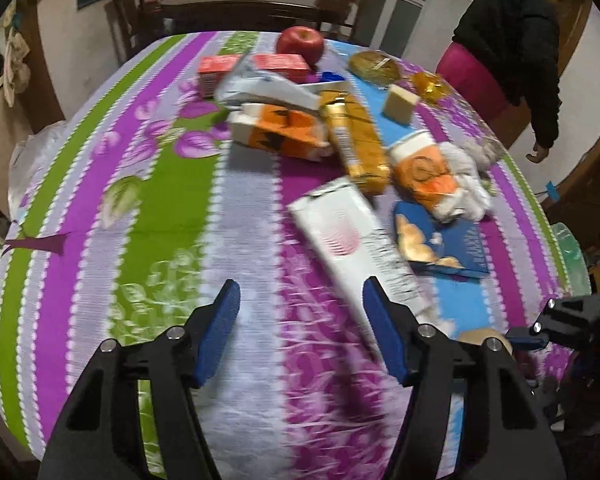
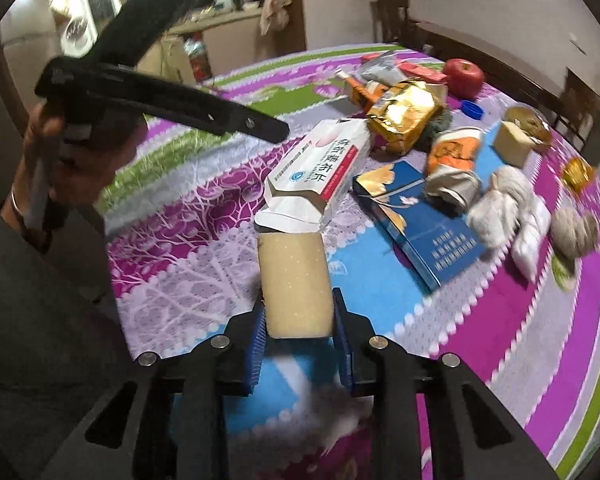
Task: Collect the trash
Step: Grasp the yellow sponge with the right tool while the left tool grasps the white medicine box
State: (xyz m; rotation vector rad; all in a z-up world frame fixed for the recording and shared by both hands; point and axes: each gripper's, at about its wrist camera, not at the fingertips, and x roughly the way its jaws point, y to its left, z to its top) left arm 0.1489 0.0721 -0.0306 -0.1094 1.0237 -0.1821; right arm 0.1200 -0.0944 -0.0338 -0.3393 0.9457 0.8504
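My right gripper (image 2: 298, 300) is shut on a beige cardboard roll (image 2: 294, 280), which sticks out forward over the table. Just beyond the roll lies an open white medicine box (image 2: 320, 168), with a blue box (image 2: 420, 224) to its right. In the left wrist view my left gripper (image 1: 300, 284) stands open over the bare cloth with nothing between its pads. The white medicine box (image 1: 340, 236) lies just past its right finger. The right gripper (image 1: 540, 332) and the roll's end (image 1: 486, 338) show at the lower right.
The floral tablecloth (image 1: 180, 200) carries a gold packet (image 1: 358, 140), an orange paper cup (image 1: 424, 172), crumpled tissue (image 1: 464, 176), an orange carton (image 1: 284, 132), a beige block (image 1: 400, 104) and a red apple (image 1: 300, 44). A person (image 1: 512, 40) stands at the far right. Chairs line the far side.
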